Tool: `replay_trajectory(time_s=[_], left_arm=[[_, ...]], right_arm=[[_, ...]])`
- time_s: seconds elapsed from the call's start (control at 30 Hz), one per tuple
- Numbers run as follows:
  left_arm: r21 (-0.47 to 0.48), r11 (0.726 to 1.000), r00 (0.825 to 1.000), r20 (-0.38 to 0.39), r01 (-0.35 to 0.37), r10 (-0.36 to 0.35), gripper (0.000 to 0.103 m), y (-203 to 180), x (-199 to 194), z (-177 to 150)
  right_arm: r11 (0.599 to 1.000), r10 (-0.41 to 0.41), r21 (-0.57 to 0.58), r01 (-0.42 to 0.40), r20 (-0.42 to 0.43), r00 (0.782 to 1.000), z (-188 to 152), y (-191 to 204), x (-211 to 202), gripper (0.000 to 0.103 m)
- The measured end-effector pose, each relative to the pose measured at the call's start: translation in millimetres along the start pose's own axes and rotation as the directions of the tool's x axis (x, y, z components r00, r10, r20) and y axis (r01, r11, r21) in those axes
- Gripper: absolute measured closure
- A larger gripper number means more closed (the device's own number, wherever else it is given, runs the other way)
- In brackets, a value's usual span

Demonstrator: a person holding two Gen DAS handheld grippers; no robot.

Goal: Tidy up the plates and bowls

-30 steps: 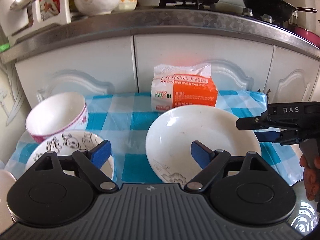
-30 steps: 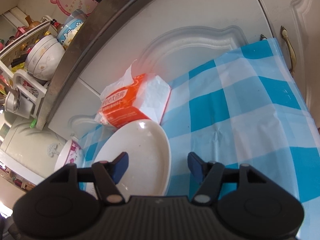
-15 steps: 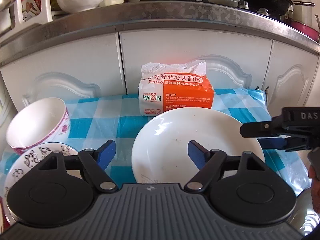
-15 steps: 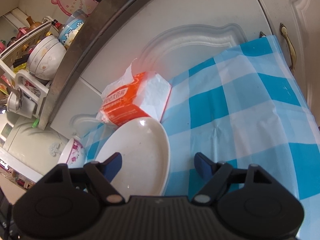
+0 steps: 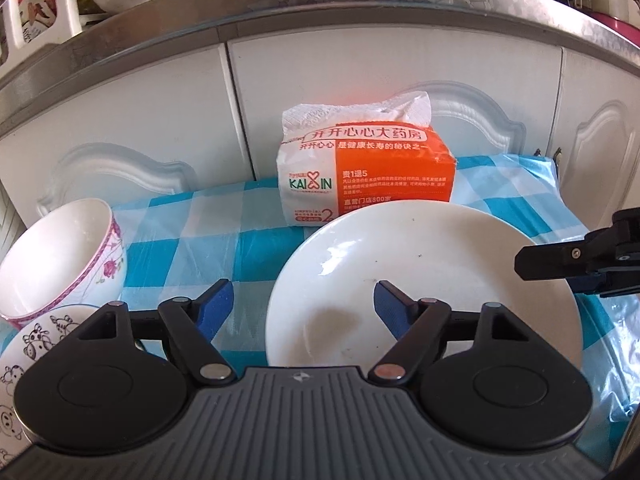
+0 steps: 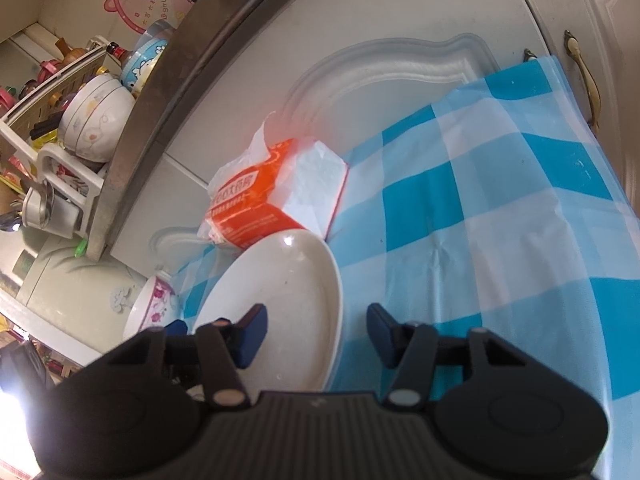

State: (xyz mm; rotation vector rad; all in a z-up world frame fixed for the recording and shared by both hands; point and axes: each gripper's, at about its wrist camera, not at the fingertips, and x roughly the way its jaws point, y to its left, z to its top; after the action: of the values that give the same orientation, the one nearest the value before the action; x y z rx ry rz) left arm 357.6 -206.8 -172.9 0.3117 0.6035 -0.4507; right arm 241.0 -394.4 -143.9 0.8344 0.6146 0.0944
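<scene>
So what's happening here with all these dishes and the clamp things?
A person holds a two-finger gripper in each hand over a low table with a blue-and-white checked cloth. Both reach for the large white plate: the left gripper is open over its near rim, and the right gripper straddles its right edge, jaws just closing, not yet gripping. A white bowl with pink flowers waits at left, an orange-and-white tissue pack behind.

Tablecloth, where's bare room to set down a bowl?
Free: the checked tablecloth right of the white plate, out to the cupboard handle; a narrower strip between plate and floral bowl. Crowded: left corner, where the floral bowl meets the cartoon dish.
</scene>
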Motion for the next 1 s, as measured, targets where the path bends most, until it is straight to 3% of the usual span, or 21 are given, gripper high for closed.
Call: replay_trajectory(time_s=[0.2,0.33,0.43,0.47,0.5,0.6,0.73,1.0], left_arm=[[0.029,0.999,0.999,-0.014,-0.035,0.035,0.000,-1,6,0],[0.041,0.999,1.000,-0.016,0.007,-0.007,0.001,-1,2,-1],[0.049,0.997,0.998,-0.020,0.059,-0.058,0.008,-6,-2,-3],[0.045,0.995,0.995,-0.028,0.092,-0.091,0.014,-7,-2,-4],[0.033,0.994,0.994,-0.035,0.102,-0.101,0.012,-8,-3,-4],[0.024,0.994,0.994,-0.022,0.105,-0.105,0.013,-7,-3,-4],[0.003,0.992,0.992,-0.024,0.128,-0.128,0.014,-4,-8,-4],[-0.044,0.975,0.975,-0.045,0.217,-0.219,0.011,-8,-18,-8]], right_arm=[[1.000,0.004,-0.006,-0.004,-0.006,1.000,0,1,2,0.052],[1.000,0.008,0.000,-0.008,-0.003,1.000,0,0,1,0.052],[1.000,0.013,-0.003,-0.013,-0.005,1.000,-1,1,2,0.054],[1.000,0.017,-0.006,-0.017,-0.014,1.000,-2,1,4,0.056],[1.000,0.016,-0.013,-0.016,-0.020,1.000,-3,2,5,0.062],[0.999,-0.010,-0.041,0.009,-0.012,1.000,-4,6,5,0.065],[0.998,-0.052,-0.025,0.052,-0.001,0.999,-4,-3,2,0.094],[0.997,-0.078,0.022,0.078,0.011,0.997,0,-12,-10,0.093]])
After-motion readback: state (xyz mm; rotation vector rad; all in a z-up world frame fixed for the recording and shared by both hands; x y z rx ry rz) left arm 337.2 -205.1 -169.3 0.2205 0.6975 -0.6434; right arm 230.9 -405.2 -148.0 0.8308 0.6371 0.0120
